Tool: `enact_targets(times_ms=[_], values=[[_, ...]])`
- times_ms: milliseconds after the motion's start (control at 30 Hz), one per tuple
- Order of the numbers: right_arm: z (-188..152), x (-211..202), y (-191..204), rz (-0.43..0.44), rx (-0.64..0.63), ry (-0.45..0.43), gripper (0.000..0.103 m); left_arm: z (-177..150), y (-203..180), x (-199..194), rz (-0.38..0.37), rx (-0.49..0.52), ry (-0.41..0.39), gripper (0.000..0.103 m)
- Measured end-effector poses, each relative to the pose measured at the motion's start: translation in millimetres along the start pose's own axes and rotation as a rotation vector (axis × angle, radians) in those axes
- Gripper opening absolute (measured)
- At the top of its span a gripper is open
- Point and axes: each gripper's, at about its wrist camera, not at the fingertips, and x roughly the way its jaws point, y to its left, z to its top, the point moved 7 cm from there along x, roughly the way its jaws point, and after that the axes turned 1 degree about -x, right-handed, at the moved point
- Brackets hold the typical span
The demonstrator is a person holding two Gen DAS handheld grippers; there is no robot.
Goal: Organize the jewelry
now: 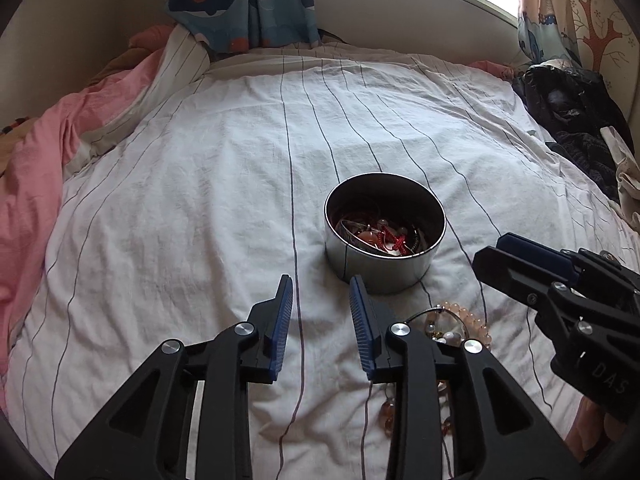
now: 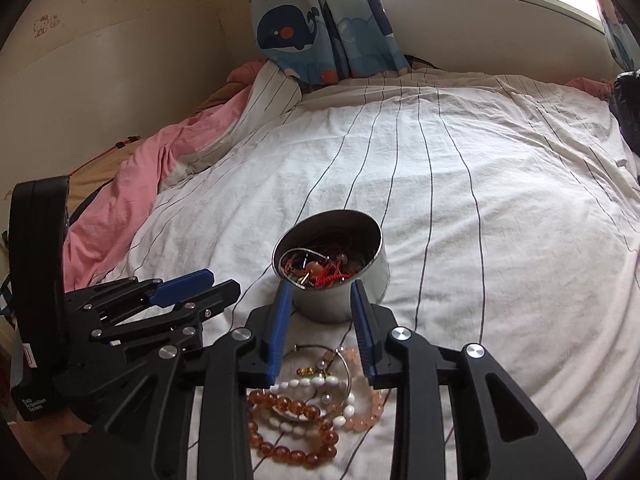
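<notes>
A round metal tin (image 1: 384, 232) stands on the white striped bedsheet (image 1: 200, 200) near the middle of the bed, holding a tangle of red cord and beads (image 2: 320, 270). Just in front of it, toward the bed's near edge, lies a heap of bracelets: an amber bead bracelet (image 2: 288, 432), a white bead bracelet (image 2: 320, 384), a pale pink bead bracelet (image 2: 370, 400) and a thin wire bangle (image 2: 320, 360). The right tool (image 2: 320, 316) hangs over this heap with its blue pads spread wide, holding nothing. The left tool (image 1: 321, 308) sits just left of the heap, also wide and empty. A pink quilt (image 1: 48, 160) lies bunched along the bed's left edge.
</notes>
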Motion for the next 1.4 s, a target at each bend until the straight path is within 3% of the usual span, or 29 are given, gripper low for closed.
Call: enact_targets(times_ms=[367,667,1067,1300,1400], values=[[-60.7,-36.2,-5.6,-0.048,0.053,0.060,0.036,-37.0,-3.1,-18.5,-0.002,0.012,0.029,0.037],[-74.7,-27.5,-21.6,-0.095,0.087,0.113,0.037,-71.1,2.5,-11.2,-0.034,-0.002,0.051,0.041],[-77.9,-19.0,-9.1,-0.067,0.038,0.128,0.037,-41.8,-32.4,-12.6,-0.082,0.084,-0.004,0.042],[-82.7,-9.9,-0.3,-0.052,0.013,0.157,0.037,-28.4,-54.6,23.5,-0.097,0.165,0.076,0.046],[-84.7,-0.7,-0.6,-0.053,0.012,0.178,0.036,-34.1,-52.5,39.4,-0.068,0.169,0.119,0.046]])
